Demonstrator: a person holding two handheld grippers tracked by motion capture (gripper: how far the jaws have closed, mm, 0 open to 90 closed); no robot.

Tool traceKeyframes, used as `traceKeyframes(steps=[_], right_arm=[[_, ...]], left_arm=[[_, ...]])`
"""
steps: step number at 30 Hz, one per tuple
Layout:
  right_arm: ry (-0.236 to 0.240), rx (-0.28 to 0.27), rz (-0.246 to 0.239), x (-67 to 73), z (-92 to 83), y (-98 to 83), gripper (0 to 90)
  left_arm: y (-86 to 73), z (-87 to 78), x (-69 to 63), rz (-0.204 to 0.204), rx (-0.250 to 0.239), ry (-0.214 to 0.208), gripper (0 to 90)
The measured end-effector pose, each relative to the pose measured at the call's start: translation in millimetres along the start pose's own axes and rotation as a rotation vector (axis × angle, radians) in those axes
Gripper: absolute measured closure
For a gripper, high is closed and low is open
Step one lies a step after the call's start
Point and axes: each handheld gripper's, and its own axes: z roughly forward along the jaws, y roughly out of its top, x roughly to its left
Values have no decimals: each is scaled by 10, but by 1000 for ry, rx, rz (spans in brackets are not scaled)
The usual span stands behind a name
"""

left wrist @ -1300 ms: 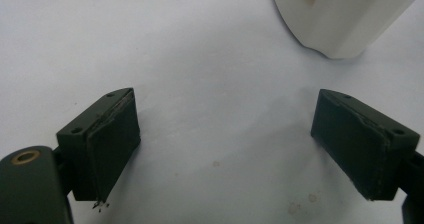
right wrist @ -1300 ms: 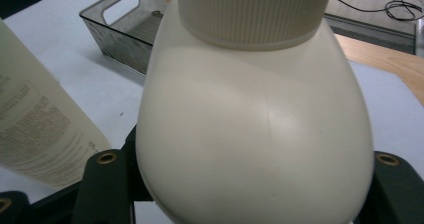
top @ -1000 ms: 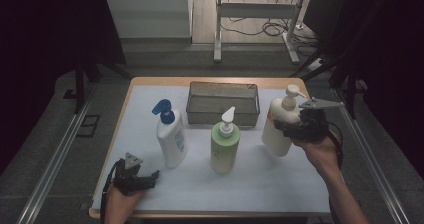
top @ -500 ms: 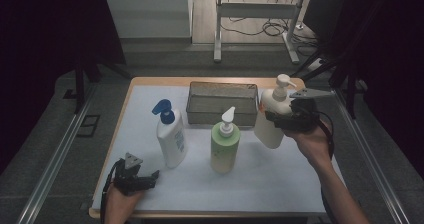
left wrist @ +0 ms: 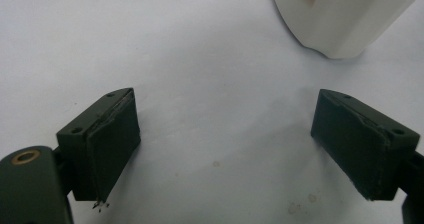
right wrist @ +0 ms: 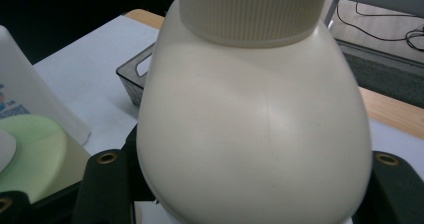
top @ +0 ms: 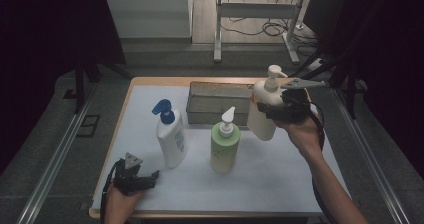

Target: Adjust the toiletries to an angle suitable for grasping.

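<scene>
In the right gripper view the cream pump bottle [right wrist: 255,129] hides the pads of the right tool [right wrist: 250,194], and the top edge cuts off its pump head. In the left gripper view only the white bottle's [left wrist: 340,14] base corner shows. The green bottle's [right wrist: 30,154] label is unreadable.

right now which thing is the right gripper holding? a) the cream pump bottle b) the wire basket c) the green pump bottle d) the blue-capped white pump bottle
A: the right gripper is clamped on the cream pump bottle, tilted and lifted off the table beside the wire basket; the right gripper view shows its body between the jaws.
</scene>
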Motion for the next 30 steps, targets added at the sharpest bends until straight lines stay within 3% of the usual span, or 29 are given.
traceKeyframes(steps=[30], right_arm=[[-12, -38, -9, 136, 543, 415, 368]], left_arm=[[2, 1, 2, -1, 1, -2, 116]])
